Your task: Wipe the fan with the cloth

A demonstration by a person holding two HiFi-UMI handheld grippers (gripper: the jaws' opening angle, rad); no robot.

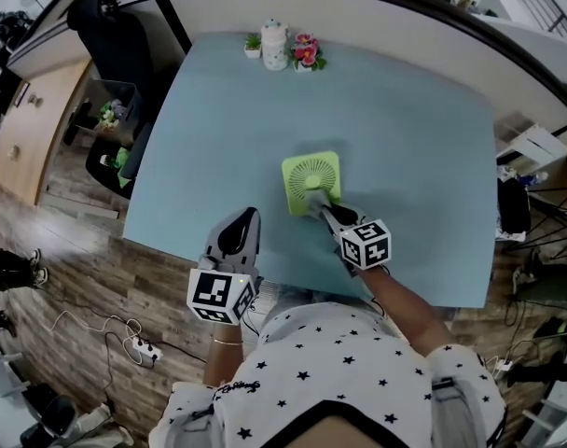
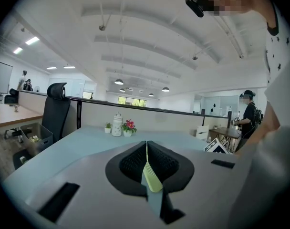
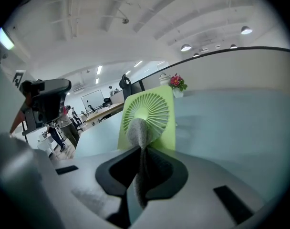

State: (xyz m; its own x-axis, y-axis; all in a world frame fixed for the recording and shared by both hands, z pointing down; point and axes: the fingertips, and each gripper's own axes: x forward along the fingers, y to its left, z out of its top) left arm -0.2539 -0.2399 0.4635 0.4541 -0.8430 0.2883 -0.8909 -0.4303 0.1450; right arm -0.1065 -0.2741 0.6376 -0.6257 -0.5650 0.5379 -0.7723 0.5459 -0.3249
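A lime-green square fan sits on the light blue table, a little nearer than its middle. Its round grille faces my right gripper. My right gripper is shut on a grey cloth, and the bunched end of the cloth presses on the grille's centre. The cloth hides the hub. My left gripper hovers over the table's near edge, left of the fan and apart from it. Its jaws are shut, with only a thin yellow-green sliver in the seam.
A white jar, a small green plant and a pot of pink flowers stand at the table's far edge. A black office chair and a bin are off the left side. A power strip lies on the wooden floor.
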